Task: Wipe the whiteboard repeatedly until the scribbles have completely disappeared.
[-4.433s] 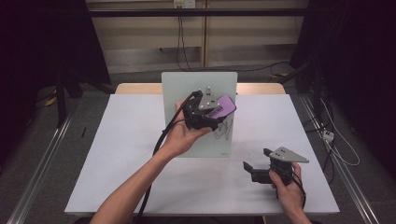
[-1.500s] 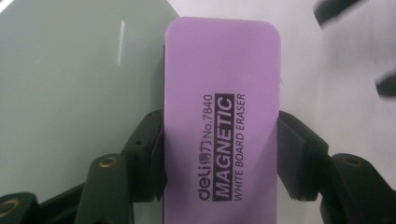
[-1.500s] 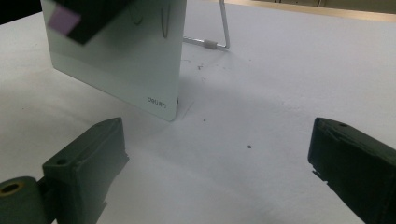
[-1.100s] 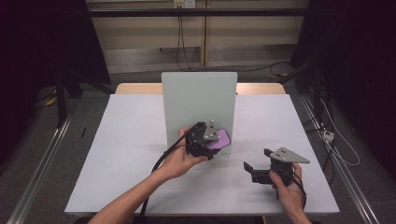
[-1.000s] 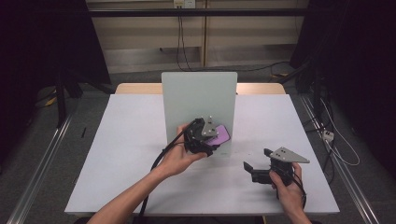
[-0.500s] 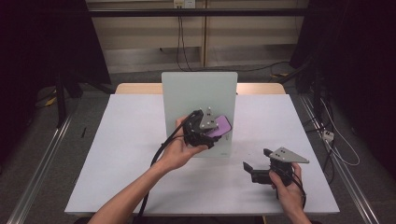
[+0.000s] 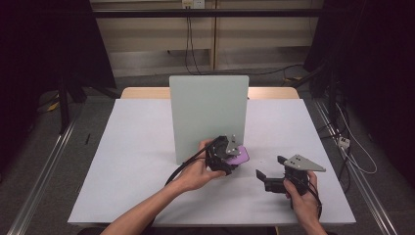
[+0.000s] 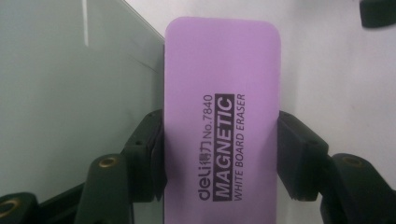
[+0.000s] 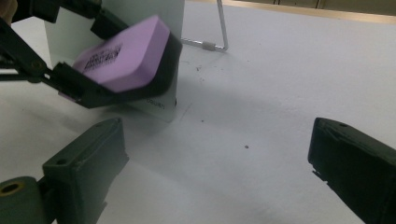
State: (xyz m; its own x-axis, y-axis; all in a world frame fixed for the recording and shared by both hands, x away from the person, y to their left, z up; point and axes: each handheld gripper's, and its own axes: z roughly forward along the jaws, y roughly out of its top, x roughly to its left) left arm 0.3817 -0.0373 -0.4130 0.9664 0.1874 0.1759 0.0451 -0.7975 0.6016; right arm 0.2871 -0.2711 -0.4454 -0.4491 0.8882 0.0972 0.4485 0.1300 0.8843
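Left fingers (image 8: 149,158) clamp the purple eraser (image 8: 222,116) beside the whiteboard (image 7: 208,115); right fingers (image 9: 355,168) gape wide, holding nothing.

Lab recording bay: white table (image 7: 147,147) on floor rails (image 7: 41,166), black curtains (image 7: 44,44), loose cables (image 7: 352,142) along the wall.

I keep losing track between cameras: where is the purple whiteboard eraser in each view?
High view: the eraser lies right of centre, at the board's lower right corner.
Left gripper view: centre, clamped between the jaws.
Right gripper view: upper left, held by the left gripper.
Shared landmark: the pale green standing board.
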